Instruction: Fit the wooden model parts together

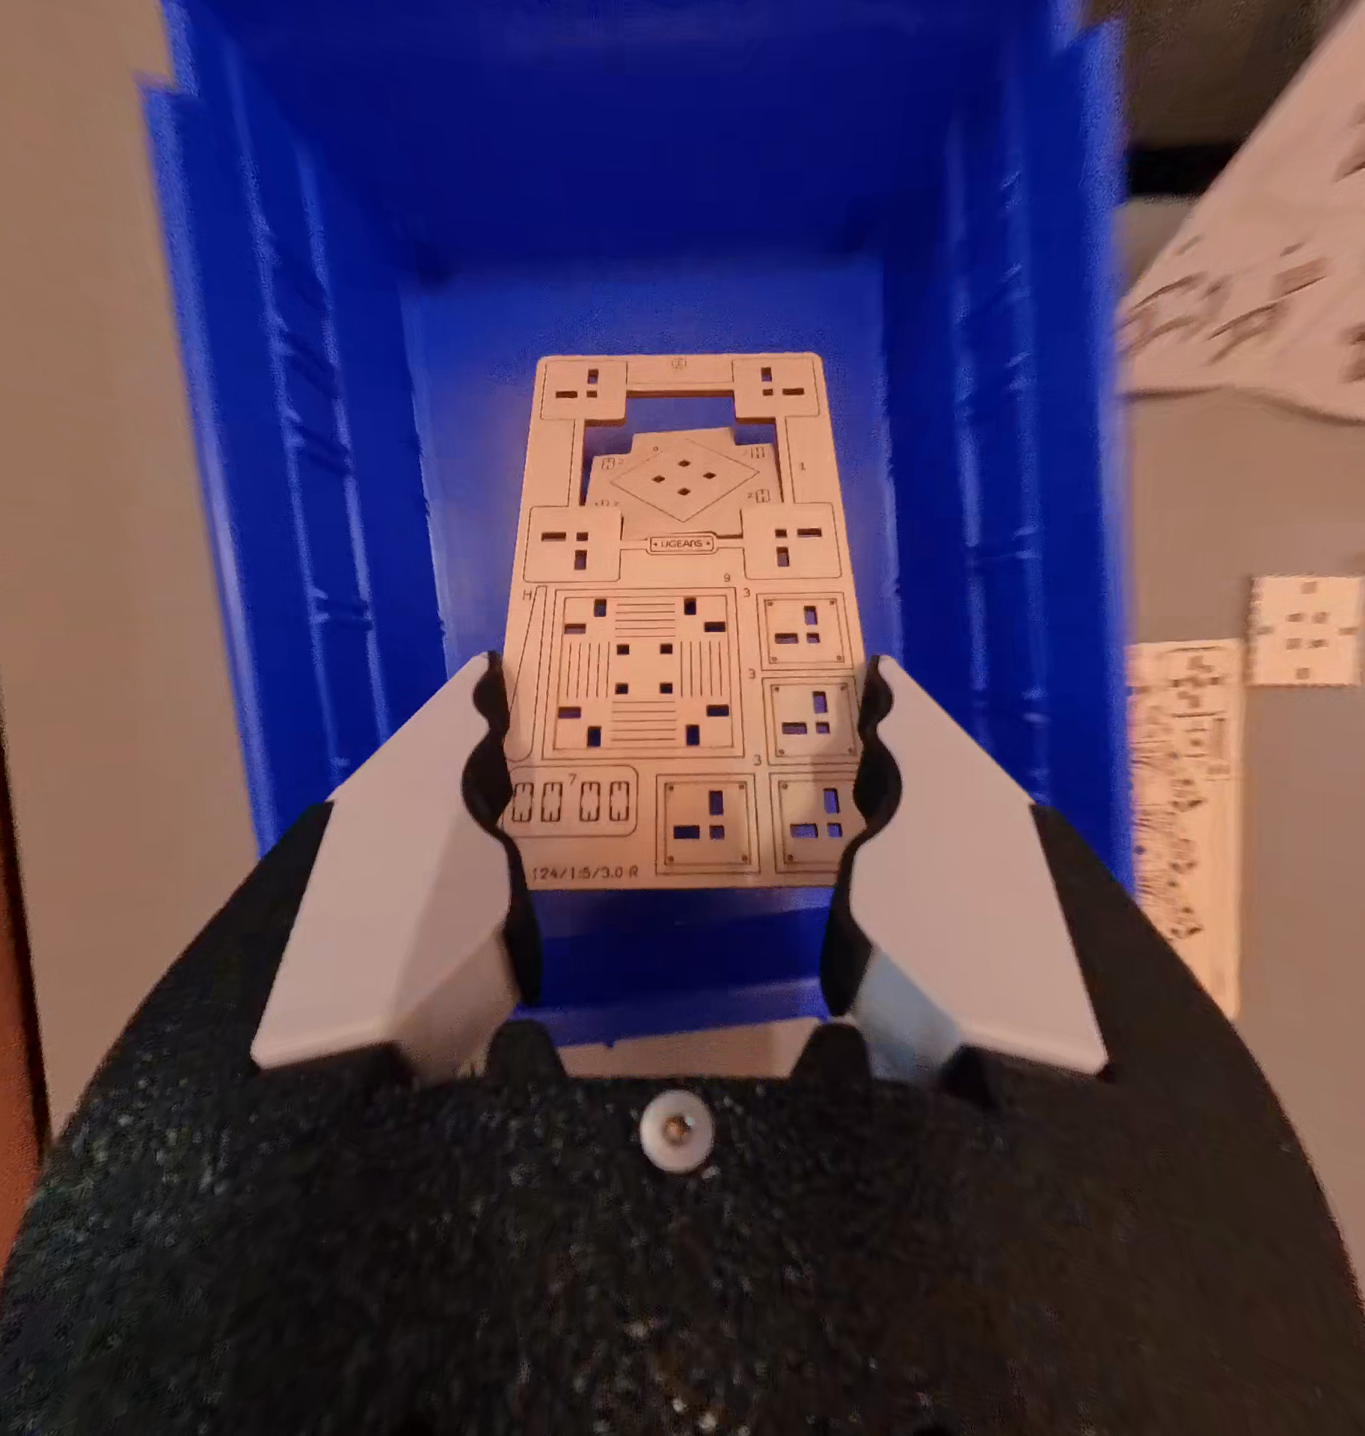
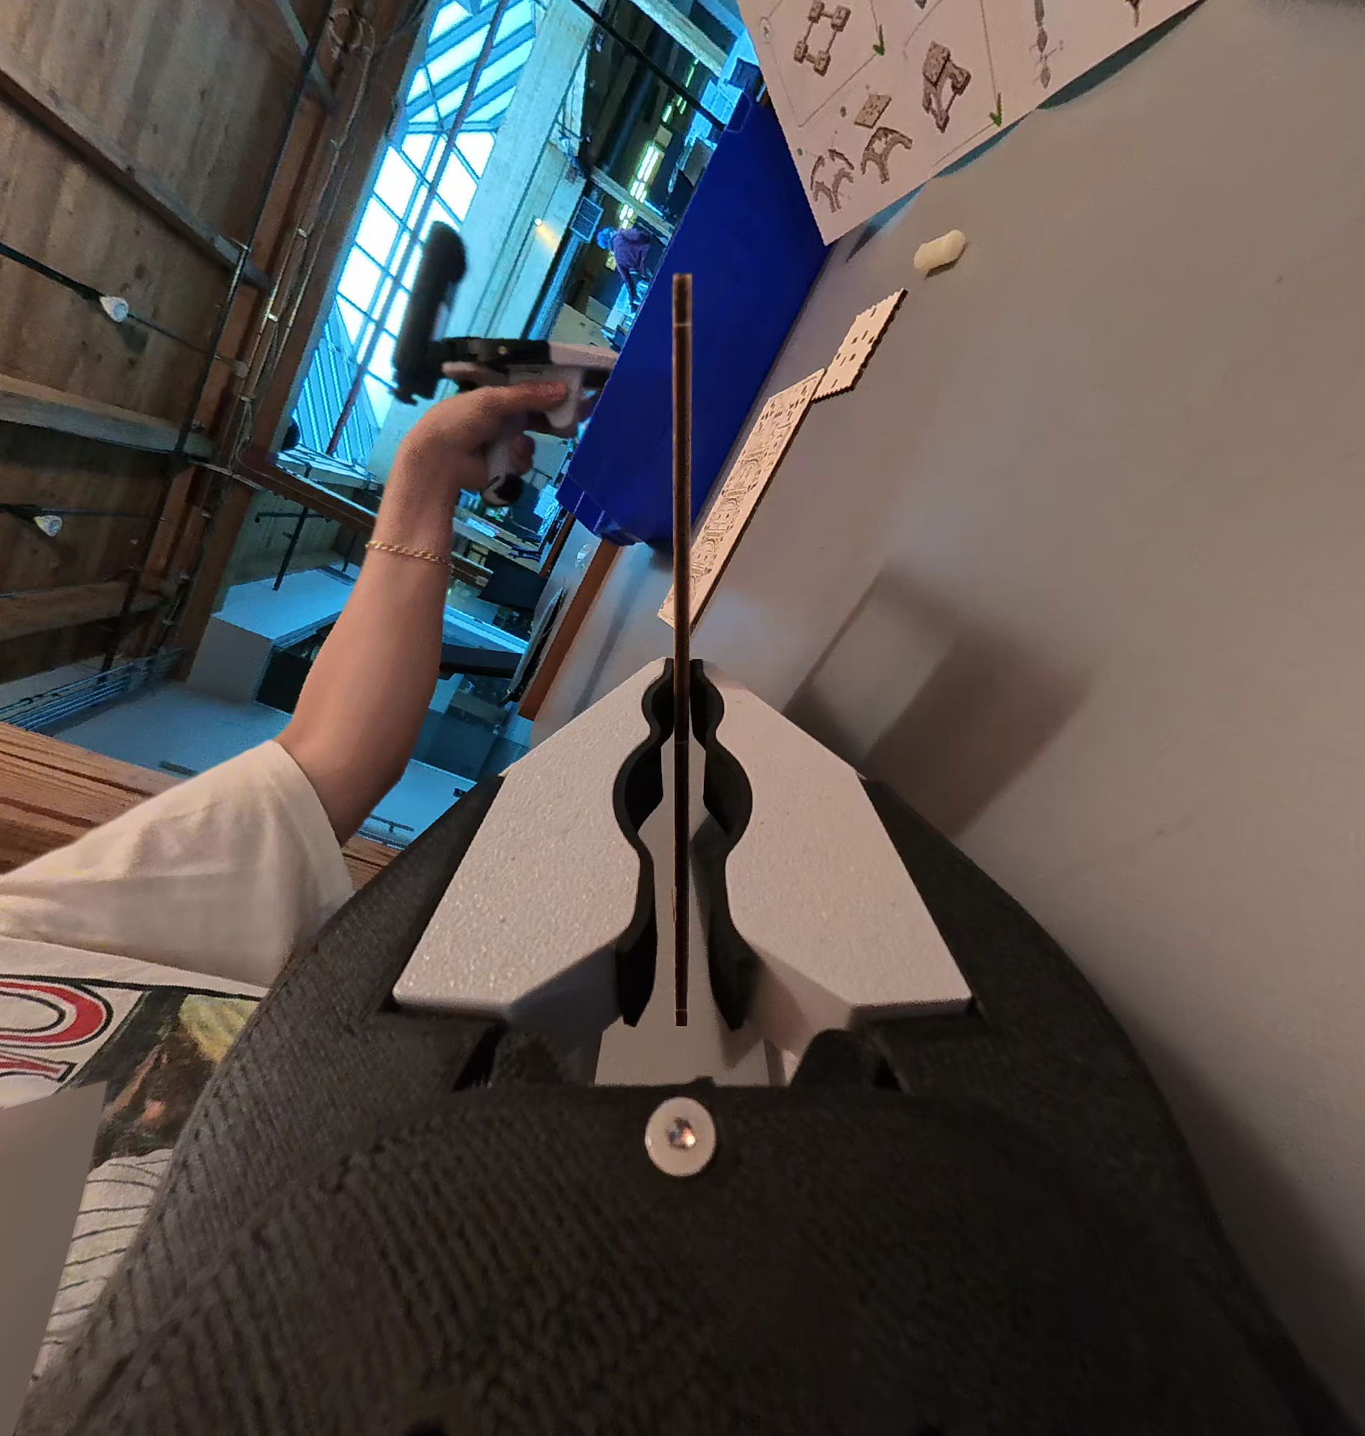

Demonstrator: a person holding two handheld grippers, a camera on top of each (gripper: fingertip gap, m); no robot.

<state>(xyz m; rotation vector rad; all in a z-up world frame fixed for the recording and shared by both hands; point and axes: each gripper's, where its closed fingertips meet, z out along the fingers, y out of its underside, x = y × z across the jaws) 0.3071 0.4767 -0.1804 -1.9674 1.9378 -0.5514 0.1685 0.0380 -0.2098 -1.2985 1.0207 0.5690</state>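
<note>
Slippage is the worry: right gripper (image 2: 680, 684) clamps a thin board (image 2: 681, 482) edge-on and may snap it if twisted, while left gripper (image 1: 683, 676), jaws apart, hovers over the sheet (image 1: 679, 622) lying in the bin (image 1: 290, 466).

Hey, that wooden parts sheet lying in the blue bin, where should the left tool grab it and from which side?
Probably by the near short end of the wooden parts sheet, coming from above through the open top of the blue bin. The sheet lies flat on the bin floor, and the left tool already straddles its long edges, open; pinching across that width seems most secure.
</note>
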